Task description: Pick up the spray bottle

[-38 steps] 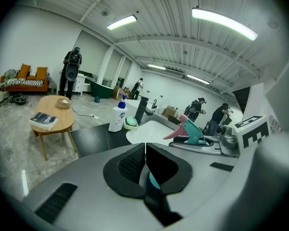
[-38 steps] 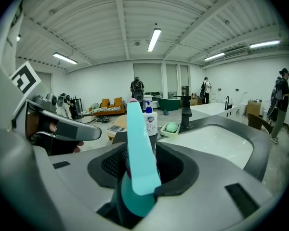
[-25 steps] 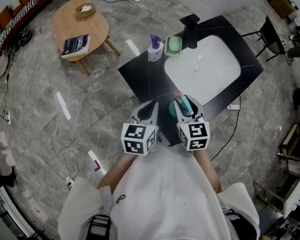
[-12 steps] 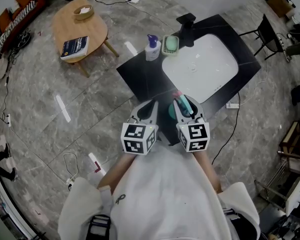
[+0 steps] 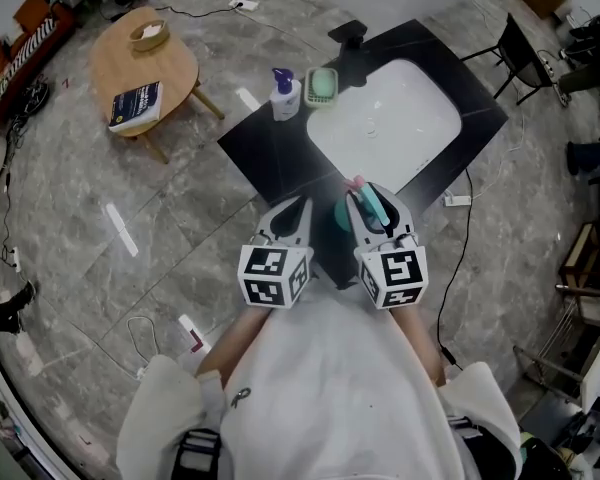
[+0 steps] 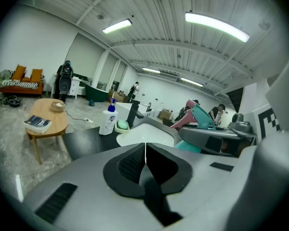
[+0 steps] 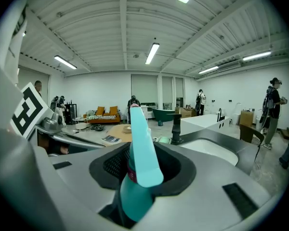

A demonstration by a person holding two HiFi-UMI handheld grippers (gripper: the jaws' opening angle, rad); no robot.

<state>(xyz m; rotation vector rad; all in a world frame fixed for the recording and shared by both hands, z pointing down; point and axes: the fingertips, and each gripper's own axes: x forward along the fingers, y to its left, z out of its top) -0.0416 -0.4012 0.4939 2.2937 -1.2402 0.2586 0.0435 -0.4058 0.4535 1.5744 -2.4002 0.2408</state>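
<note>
The spray bottle has a teal body, a teal trigger and a pink nozzle. My right gripper is shut on its neck and holds it above the near edge of the black counter. Its jaws have just been closing on that neck. In the right gripper view the spray bottle stands upright between the pads, its trigger pointing towards the camera. My left gripper hovers just to the left, shut with nothing in it. The left gripper view shows its pads meeting at the left gripper, with the spray bottle to the right.
A white sink is set in the counter, with a black faucet, a green soap dish and a pump soap bottle at its far side. A round wooden table carries a book and a bowl.
My right gripper has risen a little with the spray bottle in it. The left gripper has stayed beside it. The head view has shifted, so counter and table sit further up-left.
</note>
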